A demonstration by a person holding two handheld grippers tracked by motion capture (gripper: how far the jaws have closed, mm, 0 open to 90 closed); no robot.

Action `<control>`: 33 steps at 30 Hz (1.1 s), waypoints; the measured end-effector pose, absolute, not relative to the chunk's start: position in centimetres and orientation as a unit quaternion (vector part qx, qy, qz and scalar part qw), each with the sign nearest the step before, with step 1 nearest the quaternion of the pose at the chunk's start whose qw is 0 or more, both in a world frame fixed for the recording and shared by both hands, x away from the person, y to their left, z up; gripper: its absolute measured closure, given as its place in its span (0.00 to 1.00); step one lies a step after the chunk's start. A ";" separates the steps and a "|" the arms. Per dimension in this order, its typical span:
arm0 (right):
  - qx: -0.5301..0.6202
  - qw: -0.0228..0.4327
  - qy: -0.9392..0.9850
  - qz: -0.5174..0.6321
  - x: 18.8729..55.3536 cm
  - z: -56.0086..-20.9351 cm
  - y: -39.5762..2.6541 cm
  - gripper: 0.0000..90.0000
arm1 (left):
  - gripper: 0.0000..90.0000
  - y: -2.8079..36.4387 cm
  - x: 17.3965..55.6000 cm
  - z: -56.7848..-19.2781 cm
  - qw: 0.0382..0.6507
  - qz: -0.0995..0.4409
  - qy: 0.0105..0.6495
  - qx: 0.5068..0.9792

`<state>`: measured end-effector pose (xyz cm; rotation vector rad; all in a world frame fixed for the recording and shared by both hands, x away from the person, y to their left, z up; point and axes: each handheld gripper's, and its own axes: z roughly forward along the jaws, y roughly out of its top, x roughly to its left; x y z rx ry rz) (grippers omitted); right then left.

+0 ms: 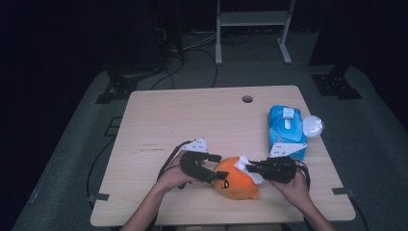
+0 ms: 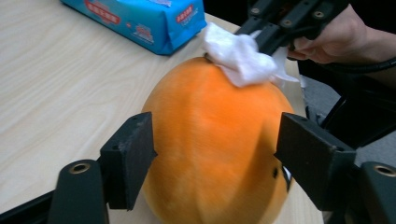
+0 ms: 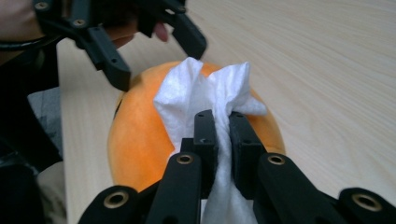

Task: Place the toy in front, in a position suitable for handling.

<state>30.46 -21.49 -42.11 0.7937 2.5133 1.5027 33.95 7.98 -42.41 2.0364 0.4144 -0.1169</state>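
An orange plush toy lies near the front edge of the light wooden table. My left gripper comes in from the left, and in the left gripper view its jaws stand open on either side of the toy, with no squeeze showing. My right gripper is shut on a crumpled white wipe, which rests on the toy's top. In the left gripper view the wipe sits on the toy's far upper side below the right gripper.
A blue pack of wet wipes lies to the right behind the toy, with a round white object beside it at the table's right edge. A cable hole is near the far edge. A white metal frame stands beyond the table.
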 end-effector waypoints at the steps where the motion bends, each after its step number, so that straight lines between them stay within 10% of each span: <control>1: 0.249 0.052 0.830 0.496 30.0 -42.1 -21.5 0.92 | 0.27 7.7 33.9 -42.5 0.502 -0.057 0.169 0.846; 15: 0.227 0.051 0.839 0.491 29.5 -42.2 -21.2 0.92 | 0.21 6.6 34.2 -43.3 0.482 -0.068 0.160 0.859; 20: 0.238 0.044 0.834 0.495 29.8 -42.2 -21.5 0.92 | 0.53 6.8 34.2 -43.5 0.479 -0.070 0.164 0.859; 33: 0.281 0.072 0.785 0.547 32.8 -38.6 -23.7 0.92 | 0.65 5.6 33.4 -40.5 0.507 0.080 0.130 0.849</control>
